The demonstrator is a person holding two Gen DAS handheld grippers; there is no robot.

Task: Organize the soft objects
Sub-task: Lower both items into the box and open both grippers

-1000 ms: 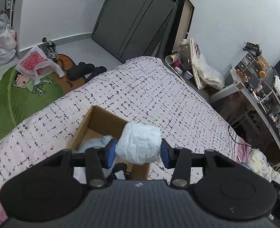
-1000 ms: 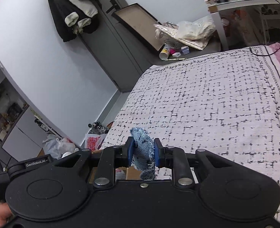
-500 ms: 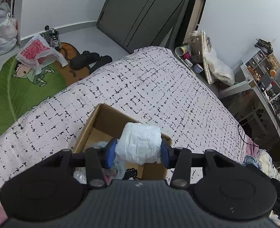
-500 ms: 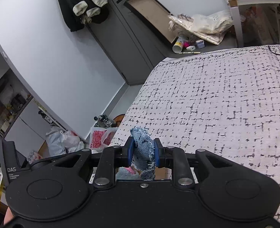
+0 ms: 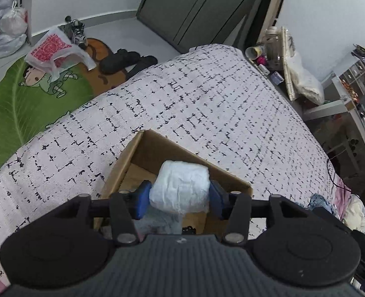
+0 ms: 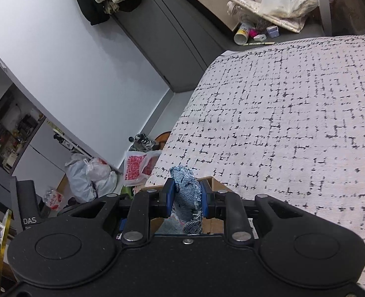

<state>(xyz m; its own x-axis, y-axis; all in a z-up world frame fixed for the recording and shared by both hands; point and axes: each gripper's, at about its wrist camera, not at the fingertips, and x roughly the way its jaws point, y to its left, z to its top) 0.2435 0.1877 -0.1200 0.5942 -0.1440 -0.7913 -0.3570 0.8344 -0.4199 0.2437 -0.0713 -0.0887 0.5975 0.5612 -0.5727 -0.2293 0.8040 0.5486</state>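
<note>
While both hands have dropped toward the cardboard box (image 5: pixel 143 153) on the bed (image 5: pixel 207 104), my left tongs (image 5: pixel 180 199) have just eased around the white bundle (image 5: pixel 180 190) (release looks close); right tongs (image 6: pixel 186 198) pinch the denim scrap (image 6: pixel 186 193).

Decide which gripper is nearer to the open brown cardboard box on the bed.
Left. The left gripper, holding a white bundle, hangs over the cardboard box. The right gripper, clamping denim cloth, sits back near its edge.
</note>
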